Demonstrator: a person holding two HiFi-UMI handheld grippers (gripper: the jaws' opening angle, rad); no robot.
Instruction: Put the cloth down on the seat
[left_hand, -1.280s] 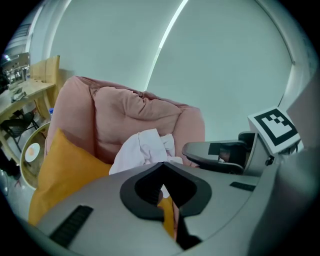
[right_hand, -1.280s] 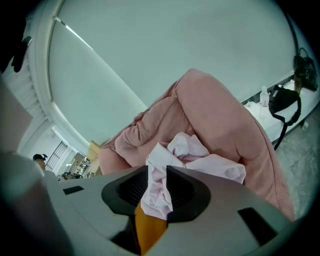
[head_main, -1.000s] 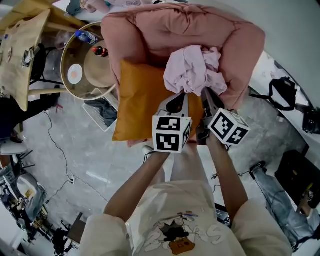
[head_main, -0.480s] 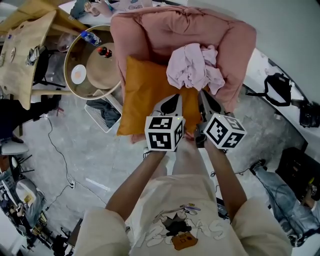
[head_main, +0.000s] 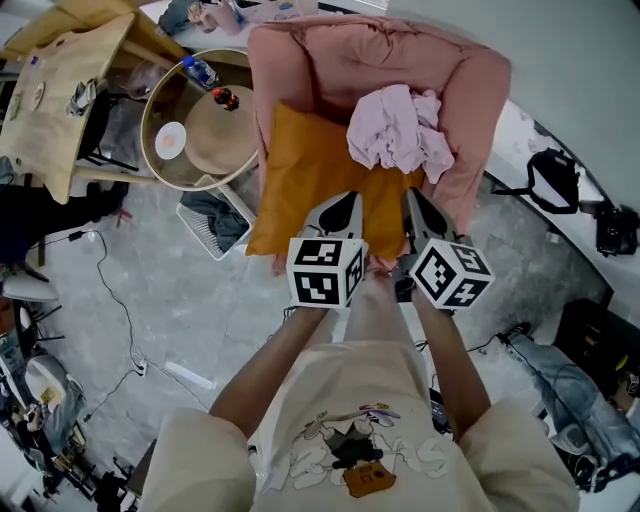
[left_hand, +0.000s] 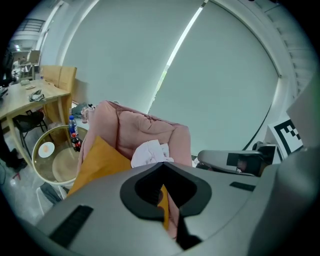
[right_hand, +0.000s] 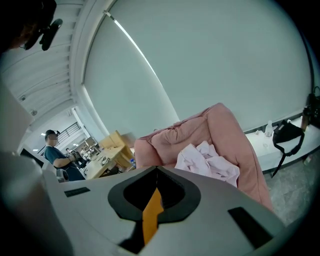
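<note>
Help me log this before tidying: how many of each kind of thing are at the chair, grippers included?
Armchair: 1
Orange cushion: 1
Cloth: 1
Grippers: 2, left gripper and right gripper
Total: 5

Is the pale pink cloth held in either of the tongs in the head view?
No, the cloth lies crumpled on the pink armchair, apart from the left tongs and the right tongs.
</note>
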